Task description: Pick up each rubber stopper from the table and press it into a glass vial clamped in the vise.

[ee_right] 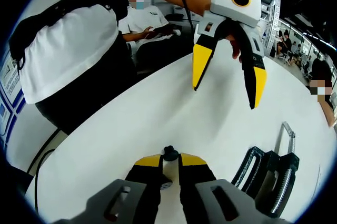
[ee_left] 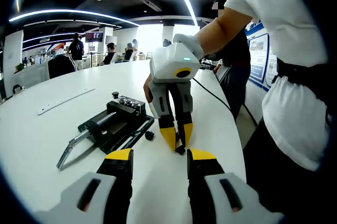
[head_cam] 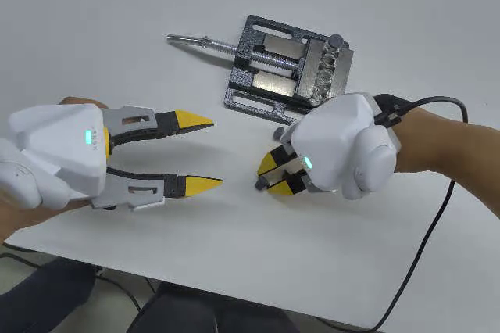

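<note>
In the head view the white desk [head_cam: 117,28] carries a dark grey metal vise [head_cam: 266,75] near its far middle, its screw handle pointing left; a row of clear glass vials [head_cam: 328,67] stands clamped between its jaws at the right end. The left gripper [head_cam: 212,153], white-bodied with yellow-tipped fingers, hovers at the left, fingers spread wide apart and empty. The right gripper [head_cam: 273,175] sits just in front of the vise, pointing left; its fingers are clenched on a small black rubber stopper [head_cam: 258,185] pinched at the very tips, low over the desk. A second black stopper [head_cam: 278,131] lies loose on the desk between the right gripper and the vise; a black cable [head_cam: 433,231] trails off the near edge.

In the left gripper view its own fingers rise well apart at the bottom; the right gripper points down ahead, the held stopper at its tips, whether touching the desk I cannot tell; the loose stopper lies just beside the vise base; a long thin metal strip [ee_left: 66,101] rests farther left; a person in a white shirt [ee_left: 284,50] stands at the right.

In the right gripper view its own fingers are nearly together around the held stopper; the left gripper hangs released above; the vise lies at the lower right.
</note>
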Tool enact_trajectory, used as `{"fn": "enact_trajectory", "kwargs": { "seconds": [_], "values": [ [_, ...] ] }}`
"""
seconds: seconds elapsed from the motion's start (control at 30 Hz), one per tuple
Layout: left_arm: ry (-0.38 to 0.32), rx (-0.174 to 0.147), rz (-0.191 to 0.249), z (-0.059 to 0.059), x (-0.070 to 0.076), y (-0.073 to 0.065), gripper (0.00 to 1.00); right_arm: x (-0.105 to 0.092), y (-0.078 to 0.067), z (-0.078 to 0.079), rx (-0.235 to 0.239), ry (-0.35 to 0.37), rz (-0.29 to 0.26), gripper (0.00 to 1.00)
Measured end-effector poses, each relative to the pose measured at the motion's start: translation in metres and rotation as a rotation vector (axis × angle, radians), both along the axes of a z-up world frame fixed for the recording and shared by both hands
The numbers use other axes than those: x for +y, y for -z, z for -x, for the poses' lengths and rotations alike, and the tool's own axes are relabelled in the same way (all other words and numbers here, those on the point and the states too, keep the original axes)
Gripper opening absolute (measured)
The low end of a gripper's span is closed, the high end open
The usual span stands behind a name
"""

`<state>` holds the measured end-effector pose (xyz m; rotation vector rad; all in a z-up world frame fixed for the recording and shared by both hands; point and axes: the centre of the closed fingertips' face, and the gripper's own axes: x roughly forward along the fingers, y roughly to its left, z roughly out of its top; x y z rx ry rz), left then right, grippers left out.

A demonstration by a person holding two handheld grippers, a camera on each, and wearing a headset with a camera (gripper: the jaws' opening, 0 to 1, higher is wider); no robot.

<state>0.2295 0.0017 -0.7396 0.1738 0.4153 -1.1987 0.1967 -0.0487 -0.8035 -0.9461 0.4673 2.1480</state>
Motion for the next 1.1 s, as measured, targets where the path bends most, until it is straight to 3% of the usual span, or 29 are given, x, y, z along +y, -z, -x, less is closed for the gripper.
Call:
{"fn": "enact_trajectory", "kwargs": {
  "seconds": [0.37,0.7,1.1],
  "values": [
    [0.003,0.003,-0.002,-0.002,-0.001,0.002,0.38,-0.001,-0.001,-0.002,0.034,0.066,0.0,0.11],
    [0.011,0.0,-0.003,-0.003,-0.005,0.002,0.38,0.002,-0.012,-0.013,0.058,0.144,0.004,0.11],
    [0.025,-0.036,0.0,-0.01,-0.015,-0.003,0.36,-0.002,-0.031,-0.032,0.018,0.226,0.012,0.11]
  ]
}}
